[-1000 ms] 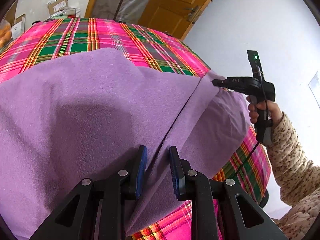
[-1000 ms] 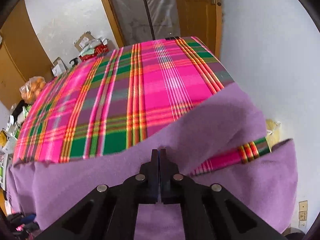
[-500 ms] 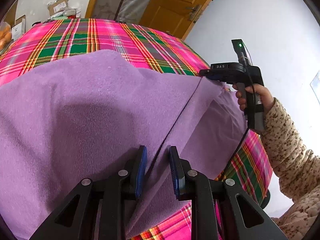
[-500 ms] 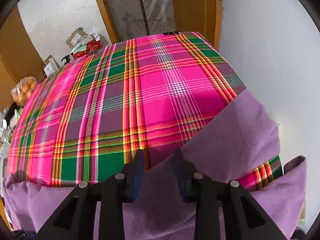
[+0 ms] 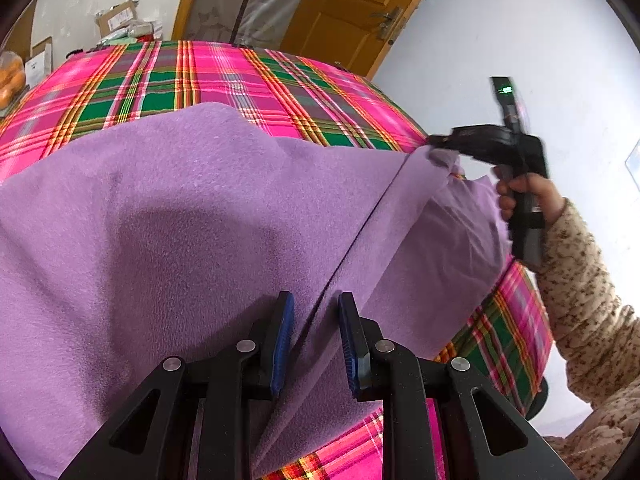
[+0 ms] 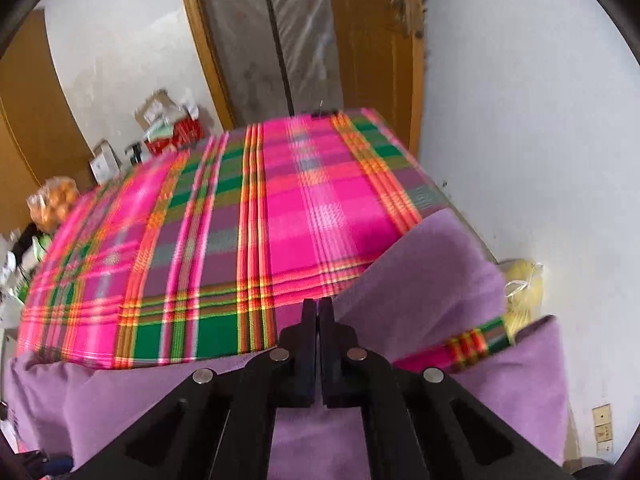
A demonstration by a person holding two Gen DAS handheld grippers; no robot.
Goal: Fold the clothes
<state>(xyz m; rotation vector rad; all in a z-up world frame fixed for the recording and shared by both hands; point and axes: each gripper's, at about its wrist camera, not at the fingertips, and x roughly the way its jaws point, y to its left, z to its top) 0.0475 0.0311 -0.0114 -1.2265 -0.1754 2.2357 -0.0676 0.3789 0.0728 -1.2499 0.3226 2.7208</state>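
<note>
The left gripper [image 5: 316, 340] points downward with its fingers [image 5: 282, 336] partly apart; the right gripper [image 6: 319, 312], held in a hand [image 5: 524, 196] with a speckled sleeve [image 5: 576, 296], is fully closed

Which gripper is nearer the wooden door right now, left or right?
Right. In the left wrist view the right gripper pinches the purple cloth at the table's far corner, toward the wooden door. The left gripper straddles the cloth's edge at the near side.

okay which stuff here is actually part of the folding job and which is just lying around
Part of the job:
- soft purple fleece garment
- left gripper, fingers astride a fold
- right gripper, shut on the garment's edge
- pink and green plaid table cover

Just lying about:
- cardboard boxes
- bag of oranges
- yellow plastic bag
</note>
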